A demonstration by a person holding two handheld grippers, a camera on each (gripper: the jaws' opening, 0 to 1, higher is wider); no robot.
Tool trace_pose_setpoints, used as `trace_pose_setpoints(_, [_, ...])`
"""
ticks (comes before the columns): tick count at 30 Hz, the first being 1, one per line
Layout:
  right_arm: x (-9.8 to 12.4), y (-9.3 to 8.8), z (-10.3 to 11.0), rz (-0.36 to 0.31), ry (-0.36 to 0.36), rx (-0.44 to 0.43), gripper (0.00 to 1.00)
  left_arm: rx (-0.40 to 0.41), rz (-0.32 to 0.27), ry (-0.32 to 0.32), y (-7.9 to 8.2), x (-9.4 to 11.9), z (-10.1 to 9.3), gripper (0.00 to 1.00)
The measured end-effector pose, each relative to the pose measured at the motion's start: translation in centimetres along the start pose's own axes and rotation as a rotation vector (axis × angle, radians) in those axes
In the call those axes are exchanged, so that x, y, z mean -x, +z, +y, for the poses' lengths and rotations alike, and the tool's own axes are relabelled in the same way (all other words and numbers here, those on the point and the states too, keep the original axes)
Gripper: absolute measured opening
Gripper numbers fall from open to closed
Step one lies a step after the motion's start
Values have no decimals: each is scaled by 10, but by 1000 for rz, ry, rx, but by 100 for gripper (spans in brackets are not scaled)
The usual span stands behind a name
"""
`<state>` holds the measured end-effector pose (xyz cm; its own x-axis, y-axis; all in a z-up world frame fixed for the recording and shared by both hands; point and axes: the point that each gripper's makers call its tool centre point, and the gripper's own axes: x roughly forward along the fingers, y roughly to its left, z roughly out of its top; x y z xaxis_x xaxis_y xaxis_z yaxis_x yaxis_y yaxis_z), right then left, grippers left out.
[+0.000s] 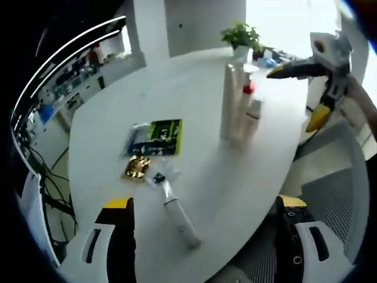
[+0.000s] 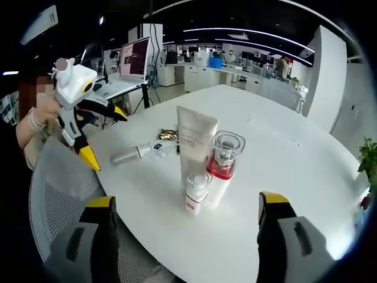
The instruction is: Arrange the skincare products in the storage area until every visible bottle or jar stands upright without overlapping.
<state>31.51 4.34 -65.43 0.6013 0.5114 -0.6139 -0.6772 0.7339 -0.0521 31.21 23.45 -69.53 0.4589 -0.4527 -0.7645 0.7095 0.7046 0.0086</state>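
Three skincare products stand upright in a tight cluster on a white oval table (image 2: pixel 283 147): a tall white tube (image 2: pixel 194 144), a clear-capped bottle with a red band (image 2: pixel 222 168) just to its right, and a small white bottle with a red base line (image 2: pixel 195 194) nearest the right gripper's camera. In the left gripper view the same group stands toward the far right of the table (image 1: pixel 235 194), the tall tube (image 1: pixel 231 100) in front and the red-banded bottle (image 1: pixel 248 97) and small bottle (image 1: pixel 253 115) pressed close behind it. A fourth item, a slim white pump bottle (image 1: pixel 179 217), lies on its side near the table's near edge, well apart from the standing group; in the right gripper view it lies (image 2: pixel 132 154) to the left of the tube. Beside it are a small clear-wrapped item (image 1: pixel 158 178), a gold foil packet (image 1: pixel 135 168) and a green-and-black sachet (image 1: pixel 156 137). A potted plant (image 1: pixel 240 36) sits at the far end of the table. The left gripper (image 1: pixel 209 236) hangs over the near edge with its jaws wide apart, holding nothing; it appears as a white and yellow tool (image 2: pixel 88 127) in a person's hand. The right gripper (image 2: pixel 185 236) points at the cluster, jaws spread and empty, and is visible at the far right (image 1: pixel 300 94)
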Motion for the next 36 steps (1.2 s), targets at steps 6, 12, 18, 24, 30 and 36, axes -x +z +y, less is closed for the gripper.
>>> trace_pose_setpoints(6, [-2,3,-5,10,-16,21,100,24,28,-6,-8,-9,8,97])
trace_pose_setpoints(12, [-6,4,-5,9,-16,18,100,48,80,-15,-19,-18,16,92])
trace_pose_setpoints(18, [-9,3,-7,15,-24,22,100,63,105,-29,-26,-24,21,80])
trace_pose_setpoints(24, [-10,1,-7,18,-27,11,100,94,134,-30,-32,-34,26,65])
trace_pose_setpoints(30, [-9,-5,-8,35,-35,12,100,101,173,-22,-38,-44,28,54])
trace_pose_setpoints(36, [-10,-9,-9,46,-33,7,100,117,200,-7,-42,-52,33,46])
